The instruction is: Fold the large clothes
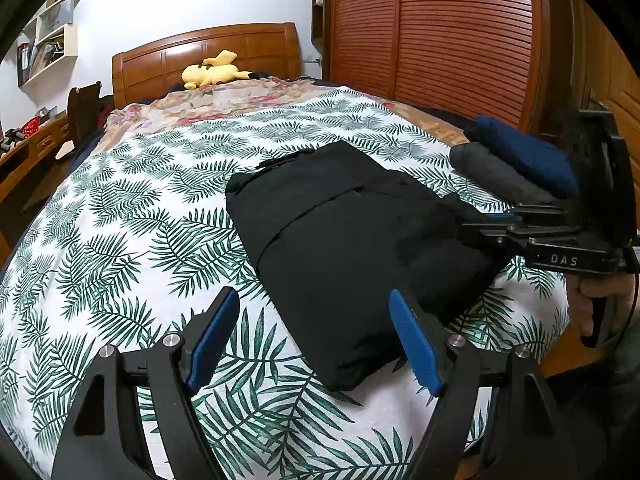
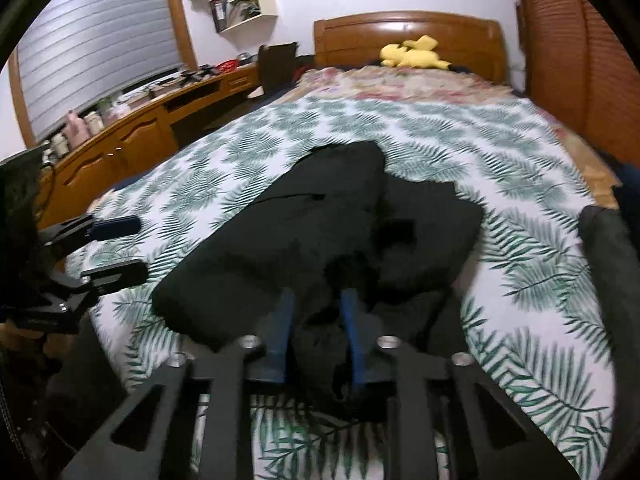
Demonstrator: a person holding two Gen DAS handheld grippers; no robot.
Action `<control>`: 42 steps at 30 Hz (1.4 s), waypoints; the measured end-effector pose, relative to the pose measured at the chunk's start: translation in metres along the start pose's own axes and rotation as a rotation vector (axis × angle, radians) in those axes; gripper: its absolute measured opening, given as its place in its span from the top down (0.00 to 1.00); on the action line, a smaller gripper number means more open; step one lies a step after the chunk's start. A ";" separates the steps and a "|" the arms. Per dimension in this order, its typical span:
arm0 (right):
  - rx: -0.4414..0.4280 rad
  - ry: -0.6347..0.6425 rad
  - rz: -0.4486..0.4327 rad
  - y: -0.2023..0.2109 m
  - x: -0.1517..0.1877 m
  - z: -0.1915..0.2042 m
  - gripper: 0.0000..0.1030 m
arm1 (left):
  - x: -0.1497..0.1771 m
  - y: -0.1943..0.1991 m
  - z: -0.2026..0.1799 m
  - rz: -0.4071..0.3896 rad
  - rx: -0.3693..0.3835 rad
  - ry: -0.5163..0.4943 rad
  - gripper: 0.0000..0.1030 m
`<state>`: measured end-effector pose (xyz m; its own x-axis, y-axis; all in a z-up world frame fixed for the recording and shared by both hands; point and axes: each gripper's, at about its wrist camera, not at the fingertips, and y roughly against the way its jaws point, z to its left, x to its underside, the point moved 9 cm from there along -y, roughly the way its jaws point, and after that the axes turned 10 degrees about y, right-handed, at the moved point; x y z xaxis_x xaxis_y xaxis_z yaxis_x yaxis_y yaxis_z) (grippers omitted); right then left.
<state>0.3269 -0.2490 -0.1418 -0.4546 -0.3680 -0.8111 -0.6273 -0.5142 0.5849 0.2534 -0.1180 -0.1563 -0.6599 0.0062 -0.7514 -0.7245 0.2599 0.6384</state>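
Note:
A black garment [image 1: 340, 236], folded into a thick rectangle, lies on the leaf-print bedsheet [image 1: 120, 220]. My left gripper [image 1: 313, 296] hovers over its near left corner, jaws wide open, nothing between the blue pads [image 1: 212, 336]. In the right wrist view that gripper [image 2: 120, 248] shows at the left edge, beside the cloth. My right gripper [image 2: 317, 300] is shut on a bunched fold at the near edge of the black garment [image 2: 288, 232]. From the left wrist view the right gripper [image 1: 476, 228] comes in from the right, tips buried in the cloth.
Folded grey clothing [image 1: 500, 178] and navy clothing [image 1: 528, 152] lie at the bed's right edge. A yellow plush toy [image 1: 214, 72] rests by the wooden headboard [image 1: 240, 52]. A slatted wardrobe [image 1: 432, 32] stands right of the bed, a wooden desk [image 2: 132, 128] left.

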 end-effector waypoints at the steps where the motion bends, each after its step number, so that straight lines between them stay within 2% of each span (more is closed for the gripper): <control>1: -0.001 0.007 -0.002 0.000 -0.002 0.000 0.88 | 0.000 0.000 0.000 0.000 0.001 0.000 0.24; 4: 0.026 0.020 -0.035 0.005 -0.007 -0.004 0.91 | 0.000 -0.001 -0.001 0.001 -0.001 -0.003 0.24; 9: 0.157 -0.007 -0.072 0.019 -0.011 -0.038 0.92 | -0.001 0.001 0.001 -0.001 -0.011 -0.005 0.24; 13: 0.168 -0.051 -0.056 0.024 -0.003 -0.055 0.92 | -0.005 0.006 0.003 -0.013 -0.018 -0.007 0.24; 19: 0.173 -0.030 -0.011 0.018 0.005 -0.046 0.90 | -0.009 0.002 0.004 -0.015 -0.020 0.002 0.24; 21: 0.174 -0.039 -0.011 0.020 0.006 -0.044 0.84 | -0.008 -0.002 0.004 -0.009 -0.021 0.005 0.24; 24: 0.202 -0.066 0.009 0.020 0.013 -0.049 0.63 | -0.006 -0.007 0.004 -0.001 -0.022 0.006 0.24; 25: 0.204 -0.083 0.015 0.018 0.015 -0.049 0.53 | -0.005 -0.009 0.004 0.000 -0.022 0.005 0.24; 29: 0.184 -0.123 0.044 0.009 0.025 -0.048 0.36 | -0.006 -0.017 0.004 0.002 -0.020 0.003 0.24; 36: 0.162 -0.169 0.085 -0.013 0.037 -0.048 0.30 | -0.023 -0.046 0.015 0.008 -0.014 0.013 0.24; 40: 0.171 -0.196 0.105 -0.020 0.040 -0.057 0.18 | -0.043 -0.068 0.025 0.011 -0.008 0.024 0.24; 42: 0.146 -0.224 0.111 -0.024 0.044 -0.058 0.18 | -0.053 -0.081 0.031 0.015 -0.006 0.028 0.24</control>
<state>0.3586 -0.2975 -0.1917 -0.6439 -0.2271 -0.7306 -0.6426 -0.3576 0.6776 0.3530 -0.1096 -0.1733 -0.6759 -0.0166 -0.7368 -0.7155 0.2545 0.6506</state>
